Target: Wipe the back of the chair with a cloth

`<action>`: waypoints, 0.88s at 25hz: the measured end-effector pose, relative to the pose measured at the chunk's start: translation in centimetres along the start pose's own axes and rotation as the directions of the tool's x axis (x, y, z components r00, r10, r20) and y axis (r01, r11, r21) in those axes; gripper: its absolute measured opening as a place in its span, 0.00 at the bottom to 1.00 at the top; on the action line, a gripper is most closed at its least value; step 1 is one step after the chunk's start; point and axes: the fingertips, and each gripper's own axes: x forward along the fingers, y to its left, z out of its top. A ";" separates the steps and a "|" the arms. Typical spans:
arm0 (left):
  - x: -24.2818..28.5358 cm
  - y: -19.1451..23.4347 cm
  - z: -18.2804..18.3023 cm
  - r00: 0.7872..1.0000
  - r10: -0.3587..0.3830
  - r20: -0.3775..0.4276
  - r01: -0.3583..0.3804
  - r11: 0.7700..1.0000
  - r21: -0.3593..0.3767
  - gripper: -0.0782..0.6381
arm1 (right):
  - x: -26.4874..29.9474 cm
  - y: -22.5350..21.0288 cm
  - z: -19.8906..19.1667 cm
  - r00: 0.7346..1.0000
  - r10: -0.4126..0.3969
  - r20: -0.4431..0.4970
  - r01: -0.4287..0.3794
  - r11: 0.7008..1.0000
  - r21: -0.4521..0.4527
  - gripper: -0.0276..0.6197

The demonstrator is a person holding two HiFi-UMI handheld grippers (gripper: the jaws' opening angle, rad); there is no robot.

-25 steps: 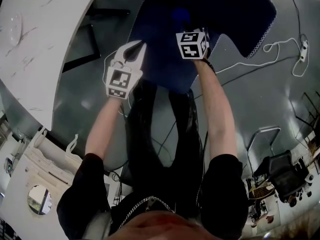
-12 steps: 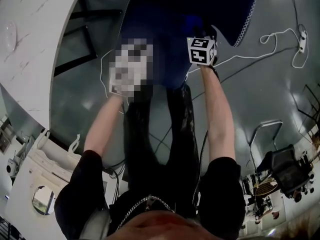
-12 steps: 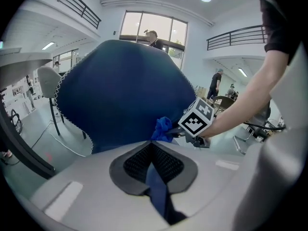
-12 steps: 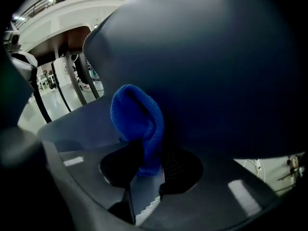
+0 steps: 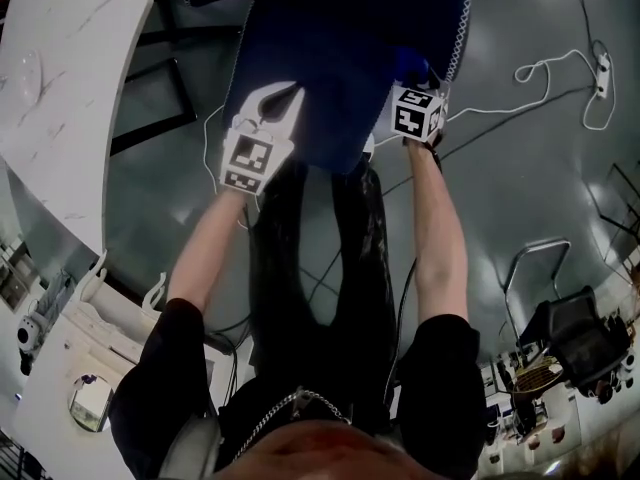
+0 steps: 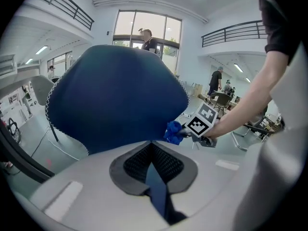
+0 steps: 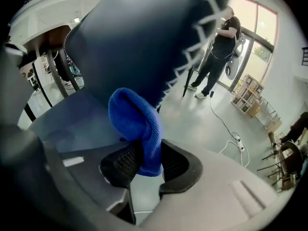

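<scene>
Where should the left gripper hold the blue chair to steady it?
Likely the thin edge of the chair back beside the left gripper, coming from the left: the panel is broad and curved elsewhere, and the right gripper holds the cloth at the other edge.

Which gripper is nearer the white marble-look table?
Left. The left gripper is at the chair back's edge facing the table; the right gripper, holding the blue cloth, is at the far edge.
</scene>
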 end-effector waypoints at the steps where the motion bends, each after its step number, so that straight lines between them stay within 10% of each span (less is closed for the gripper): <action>1: -0.1 -0.1 0.2 1.000 0.003 0.001 -0.003 1.000 0.003 0.12 | -0.3 -0.4 -0.8 1.000 -0.002 -0.018 0.002 1.000 0.012 0.20; 11: -4.9 -2.6 6.2 0.996 0.077 0.041 -0.075 0.995 -0.059 0.12 | -11.0 1.7 -3.4 0.976 0.218 -0.014 -0.218 0.976 0.012 0.20; 22: -18.5 -6.5 10.7 0.979 0.190 0.068 -0.181 0.976 -0.124 0.12 | -32.2 5.4 10.2 0.859 0.440 0.261 -0.399 0.895 -0.197 0.20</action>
